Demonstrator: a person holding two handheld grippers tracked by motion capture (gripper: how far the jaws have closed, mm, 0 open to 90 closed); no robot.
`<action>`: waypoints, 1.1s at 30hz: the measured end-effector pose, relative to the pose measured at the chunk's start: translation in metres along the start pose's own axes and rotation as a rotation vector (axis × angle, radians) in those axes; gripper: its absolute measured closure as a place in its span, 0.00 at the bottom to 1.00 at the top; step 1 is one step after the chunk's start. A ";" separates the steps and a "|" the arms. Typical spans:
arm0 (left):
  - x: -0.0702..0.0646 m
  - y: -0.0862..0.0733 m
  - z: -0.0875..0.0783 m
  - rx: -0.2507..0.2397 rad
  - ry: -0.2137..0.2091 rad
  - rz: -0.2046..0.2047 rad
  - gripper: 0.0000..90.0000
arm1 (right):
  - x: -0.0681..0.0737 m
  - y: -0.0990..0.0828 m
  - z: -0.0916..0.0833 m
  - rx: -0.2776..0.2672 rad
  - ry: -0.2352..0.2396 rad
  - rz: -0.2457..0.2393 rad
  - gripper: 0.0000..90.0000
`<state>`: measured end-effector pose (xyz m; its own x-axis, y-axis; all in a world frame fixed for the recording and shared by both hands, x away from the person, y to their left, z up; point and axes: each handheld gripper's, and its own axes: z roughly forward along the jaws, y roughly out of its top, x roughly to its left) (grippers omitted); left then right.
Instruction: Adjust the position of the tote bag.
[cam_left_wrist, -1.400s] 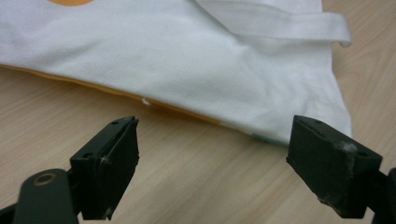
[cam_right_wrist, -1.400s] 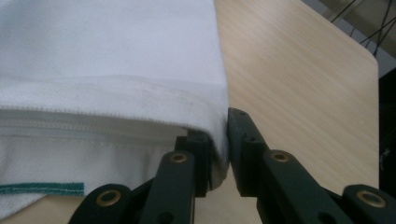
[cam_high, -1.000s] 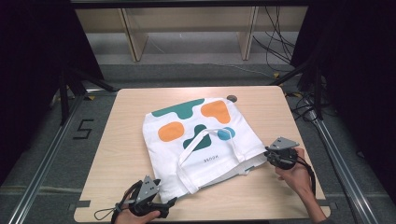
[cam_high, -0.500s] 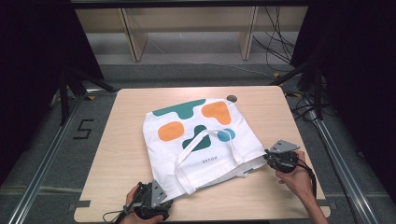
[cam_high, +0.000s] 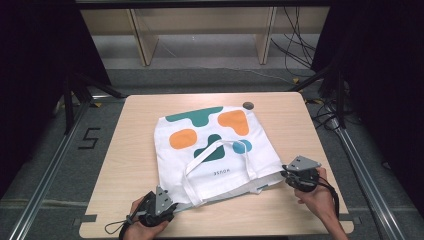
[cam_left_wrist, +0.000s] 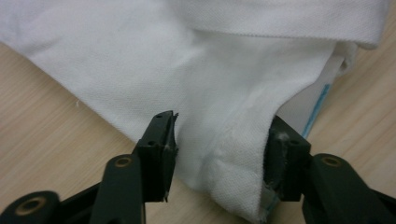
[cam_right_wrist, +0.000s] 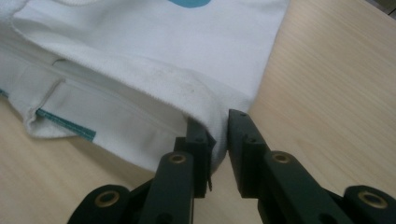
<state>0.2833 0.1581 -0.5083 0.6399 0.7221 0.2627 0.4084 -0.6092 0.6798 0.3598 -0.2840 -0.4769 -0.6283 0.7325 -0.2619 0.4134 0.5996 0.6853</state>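
Both hands low at the table's near edge: right gripper (cam_high: 286, 174) pinches the bag (cam_high: 210, 145) corner; left gripper (cam_left_wrist: 219, 135), jaws just closing, straddles bunched cloth, half-open

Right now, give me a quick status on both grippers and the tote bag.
Right gripper pinched on tote bag near right corner. Left gripper jaws just been closing around near left corner, cloth between them, not yet clamped. Small dark disc beyond bag, clear.
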 end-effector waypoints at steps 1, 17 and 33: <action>0.001 -0.001 0.001 0.000 -0.009 0.007 0.69 | 0.005 -0.001 -0.003 0.015 0.003 -0.006 0.88; 0.042 0.009 0.012 -0.042 0.014 -0.027 0.84 | 0.059 -0.033 -0.041 0.067 0.084 -0.049 0.86; 0.041 0.008 0.024 0.044 0.067 -0.040 0.50 | 0.060 -0.015 -0.017 0.042 -0.016 -0.125 0.69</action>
<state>0.3285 0.1753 -0.5087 0.5781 0.7656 0.2822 0.4617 -0.5921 0.6605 0.3046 -0.2550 -0.4911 -0.6661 0.6562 -0.3545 0.3598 0.6991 0.6179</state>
